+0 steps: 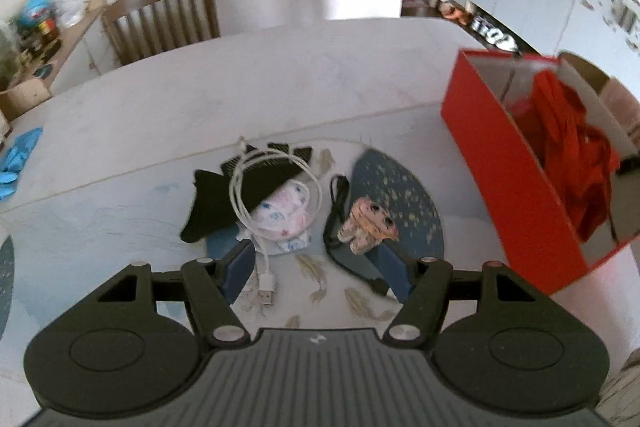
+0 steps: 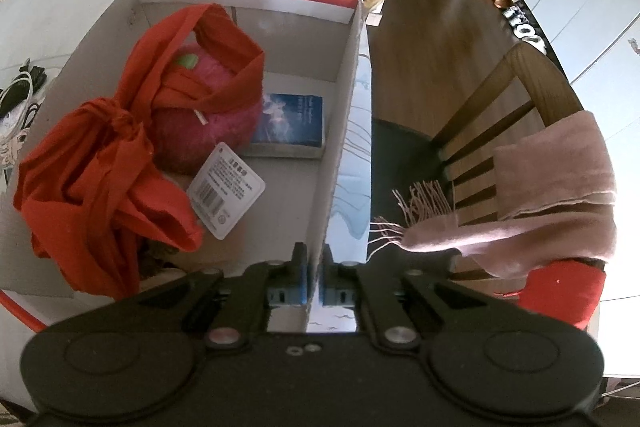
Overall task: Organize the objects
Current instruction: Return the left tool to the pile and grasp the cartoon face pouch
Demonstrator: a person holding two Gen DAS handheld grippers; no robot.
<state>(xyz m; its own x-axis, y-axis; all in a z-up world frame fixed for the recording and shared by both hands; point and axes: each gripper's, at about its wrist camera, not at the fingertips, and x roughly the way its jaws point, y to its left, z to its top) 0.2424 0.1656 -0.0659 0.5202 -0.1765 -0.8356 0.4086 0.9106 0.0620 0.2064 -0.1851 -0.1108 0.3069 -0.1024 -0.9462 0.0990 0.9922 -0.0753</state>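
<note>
In the left wrist view my left gripper (image 1: 316,279) is open just above the table, near a coiled white USB cable (image 1: 272,195), a black glove (image 1: 228,195), a patterned cloth (image 1: 286,219), a small plush keychain (image 1: 368,223) and a black cord (image 1: 340,203). The red box (image 1: 516,163) stands at the right with red fabric (image 1: 576,155) inside. In the right wrist view my right gripper (image 2: 316,287) is shut on the box's right wall (image 2: 344,131). Inside lie the red fabric (image 2: 100,163), a pink plush (image 2: 208,107) with a tag, and a blue book (image 2: 290,123).
A blue placemat (image 1: 404,187) lies under the keychain. Blue gloves (image 1: 16,163) sit at the table's left edge. A wooden chair (image 1: 160,19) stands behind the table. Another chair (image 2: 500,115) with a pink scarf (image 2: 552,195) stands right of the box.
</note>
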